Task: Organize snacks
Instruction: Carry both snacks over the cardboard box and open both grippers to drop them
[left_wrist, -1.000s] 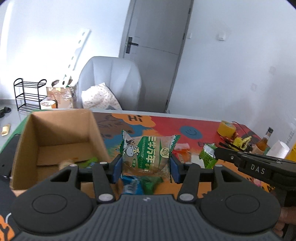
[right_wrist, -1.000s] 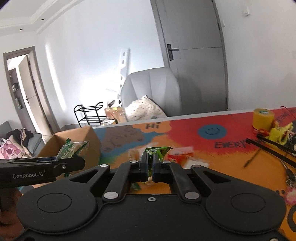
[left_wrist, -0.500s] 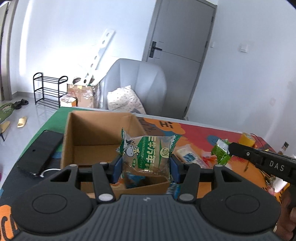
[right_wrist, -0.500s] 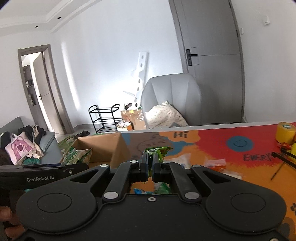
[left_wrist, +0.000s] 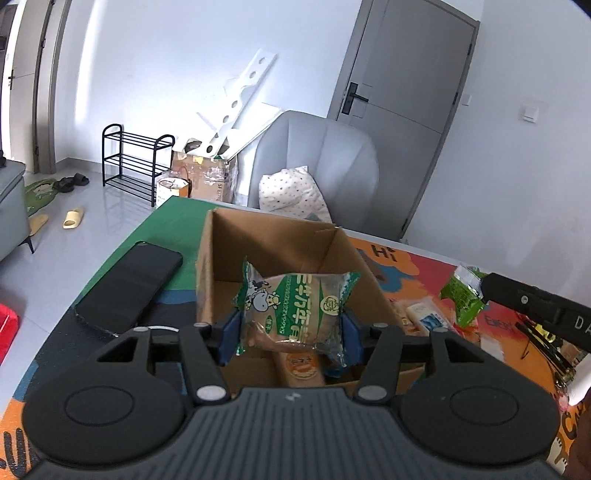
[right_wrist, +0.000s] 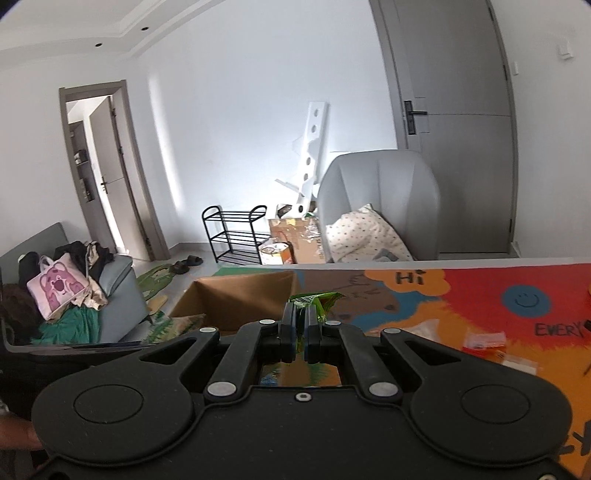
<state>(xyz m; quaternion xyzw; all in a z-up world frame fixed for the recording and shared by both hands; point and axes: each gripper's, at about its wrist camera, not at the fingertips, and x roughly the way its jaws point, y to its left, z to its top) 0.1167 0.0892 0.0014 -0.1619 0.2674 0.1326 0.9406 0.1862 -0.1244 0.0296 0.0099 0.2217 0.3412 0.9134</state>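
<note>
The left gripper, fingers just loosening around the bread pack, now hangs over the box, ready to drop it, while the right gripper pinches a green packet.

Cartoon-print table carries cardboard box; black phone; loose packets, probably snacks.

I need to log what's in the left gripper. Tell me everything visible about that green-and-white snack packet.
The snack packet is a clear plastic pillow pack with green-and-white print, a cartoon cow and a brown bun inside. It hangs upright over the open cardboard box, between the blue pads of the left gripper, whose jaws have just been opening.
</note>
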